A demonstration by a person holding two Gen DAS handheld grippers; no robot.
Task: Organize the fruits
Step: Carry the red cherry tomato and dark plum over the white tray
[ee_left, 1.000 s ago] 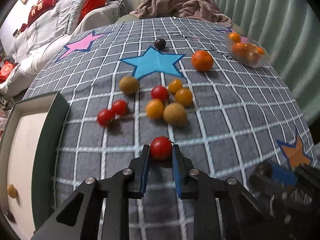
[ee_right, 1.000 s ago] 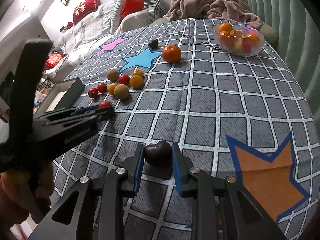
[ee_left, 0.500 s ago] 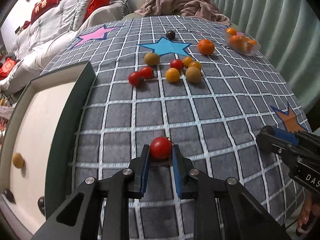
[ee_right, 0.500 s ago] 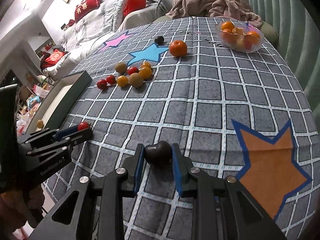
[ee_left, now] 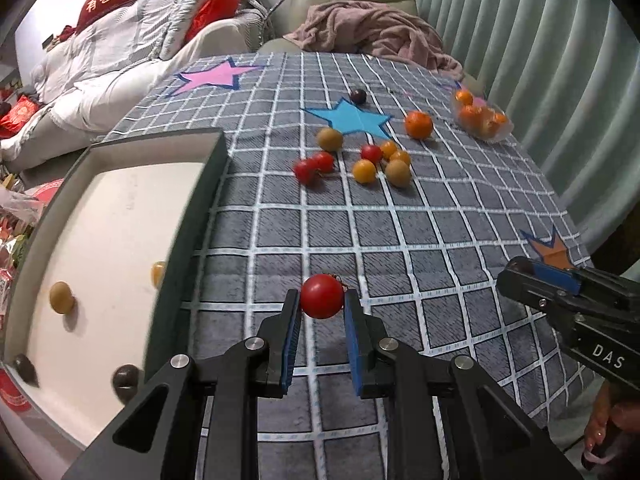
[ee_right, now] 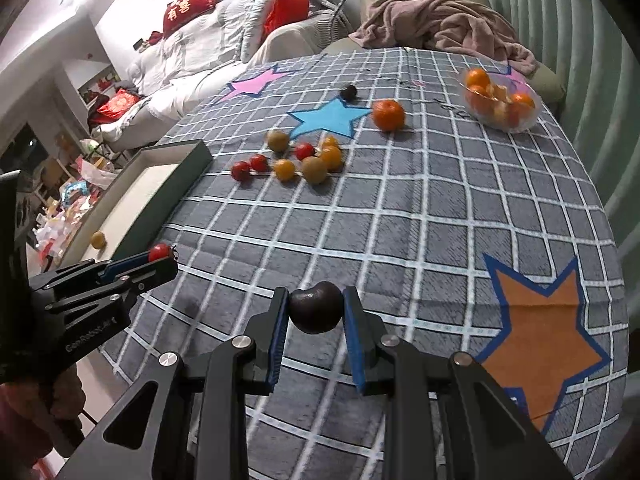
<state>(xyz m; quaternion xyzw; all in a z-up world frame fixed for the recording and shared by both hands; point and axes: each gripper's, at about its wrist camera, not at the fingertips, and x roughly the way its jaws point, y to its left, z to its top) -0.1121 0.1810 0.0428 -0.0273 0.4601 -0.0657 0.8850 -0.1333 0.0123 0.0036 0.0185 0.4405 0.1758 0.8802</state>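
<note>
The left gripper (ee_left: 321, 312) is closed on a red tomato (ee_left: 322, 296), held above the tablecloth just right of the green tray (ee_left: 188, 216). The right gripper (ee_right: 314, 312) is clamped on a dark plum (ee_right: 316, 307) over the cloth. This looks like the carrying step; next, each fruit likely needs moving over the tray, which holds 4 fruits, then releasing.

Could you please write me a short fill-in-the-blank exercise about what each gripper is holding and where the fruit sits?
1. The left gripper holds a ____ tomato.
2. The right gripper holds a dark ____.
3. The clear bowl contains ____.
4. The big orange lies beside the ____ star.

Missing words: red; plum; oranges; blue
</note>
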